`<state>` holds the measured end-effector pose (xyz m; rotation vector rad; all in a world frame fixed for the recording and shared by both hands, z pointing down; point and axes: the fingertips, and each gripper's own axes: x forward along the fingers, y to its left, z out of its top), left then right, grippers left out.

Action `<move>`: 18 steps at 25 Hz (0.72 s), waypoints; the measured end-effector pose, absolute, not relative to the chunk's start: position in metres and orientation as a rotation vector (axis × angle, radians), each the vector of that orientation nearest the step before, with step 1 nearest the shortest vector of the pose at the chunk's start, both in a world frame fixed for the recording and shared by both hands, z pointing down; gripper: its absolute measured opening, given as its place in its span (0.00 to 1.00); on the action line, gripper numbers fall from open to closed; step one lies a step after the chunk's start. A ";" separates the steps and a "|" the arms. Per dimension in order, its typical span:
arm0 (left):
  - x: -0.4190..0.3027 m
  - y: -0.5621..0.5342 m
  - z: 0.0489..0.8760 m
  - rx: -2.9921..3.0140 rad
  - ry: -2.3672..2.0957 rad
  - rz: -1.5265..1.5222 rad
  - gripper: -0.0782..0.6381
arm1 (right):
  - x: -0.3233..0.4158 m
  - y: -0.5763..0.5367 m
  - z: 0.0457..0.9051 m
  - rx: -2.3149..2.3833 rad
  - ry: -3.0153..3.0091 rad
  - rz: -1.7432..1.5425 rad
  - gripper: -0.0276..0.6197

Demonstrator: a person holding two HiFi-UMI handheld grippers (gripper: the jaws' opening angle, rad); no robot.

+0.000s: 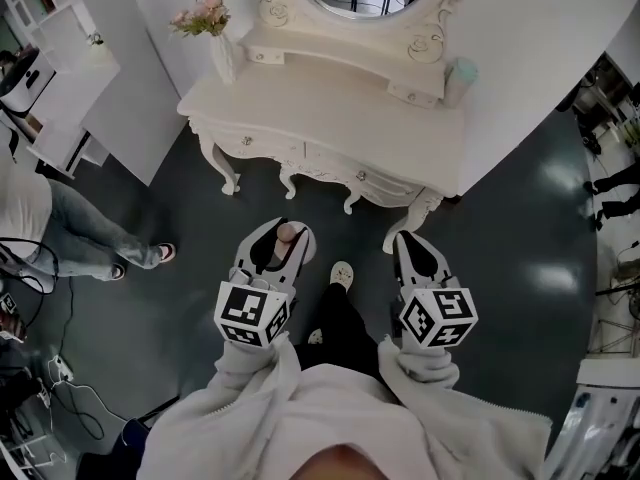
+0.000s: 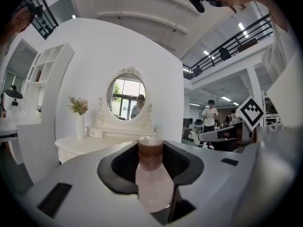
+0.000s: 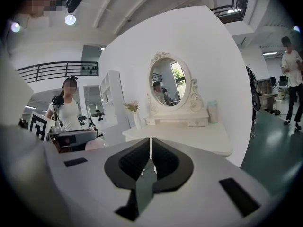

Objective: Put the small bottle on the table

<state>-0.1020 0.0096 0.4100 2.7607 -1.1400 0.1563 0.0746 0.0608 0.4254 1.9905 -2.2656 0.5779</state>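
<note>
The left tool (image 1: 280,240) is clamped on the small bottle (image 1: 289,232), holding it over the dark floor (image 1: 520,268), short of the white desk (image 1: 330,103). Beside it, the right tool (image 1: 404,242) has its 2 jaws pressed together, empty. A pale cup (image 1: 460,80) stands on the desk's right end.

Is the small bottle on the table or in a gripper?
In a gripper: the left gripper holds the small bottle between its jaws, away from the table.
</note>
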 end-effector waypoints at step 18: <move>-0.022 -0.122 0.391 2.782 -1.158 0.152 0.33 | 0.148 -0.074 0.409 1.962 -2.308 0.557 0.10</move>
